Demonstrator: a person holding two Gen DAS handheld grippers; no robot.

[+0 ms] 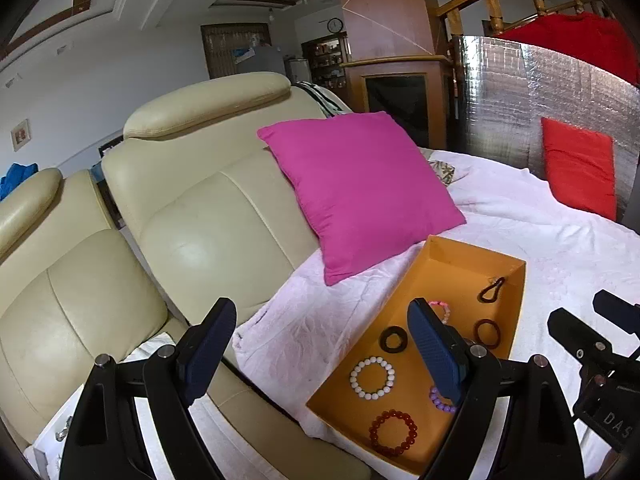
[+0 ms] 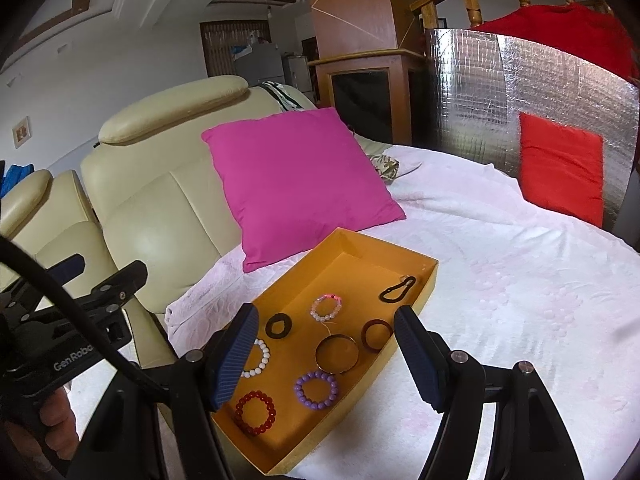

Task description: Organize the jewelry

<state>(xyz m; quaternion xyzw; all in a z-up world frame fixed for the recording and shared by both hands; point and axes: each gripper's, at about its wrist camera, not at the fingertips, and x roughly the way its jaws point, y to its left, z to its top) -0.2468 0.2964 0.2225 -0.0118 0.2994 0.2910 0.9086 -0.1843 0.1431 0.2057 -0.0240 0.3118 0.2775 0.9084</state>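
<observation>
An orange tray (image 2: 430,280) (image 1: 520,308) lies on a white cloth and holds several pieces: a red bead bracelet (image 2: 255,412) (image 1: 393,432), a purple bead bracelet (image 2: 316,391), a white bead bracelet (image 1: 372,377), a pink bead bracelet (image 2: 326,308), a gold bangle (image 2: 337,353), a dark red bangle (image 2: 376,335), a black ring (image 2: 278,325) and a black clasp (image 2: 397,289). My right gripper (image 2: 326,364) hovers open above the tray's near half, nothing between its fingers. My left gripper (image 1: 320,356) stands open at the tray's left edge, empty.
A pink cushion (image 2: 298,184) leans on a cream leather sofa (image 1: 192,216) behind the tray. A red cushion (image 2: 560,168) rests against a silver foil panel (image 2: 500,88) at the far right. White cloth (image 2: 520,300) spreads to the right of the tray.
</observation>
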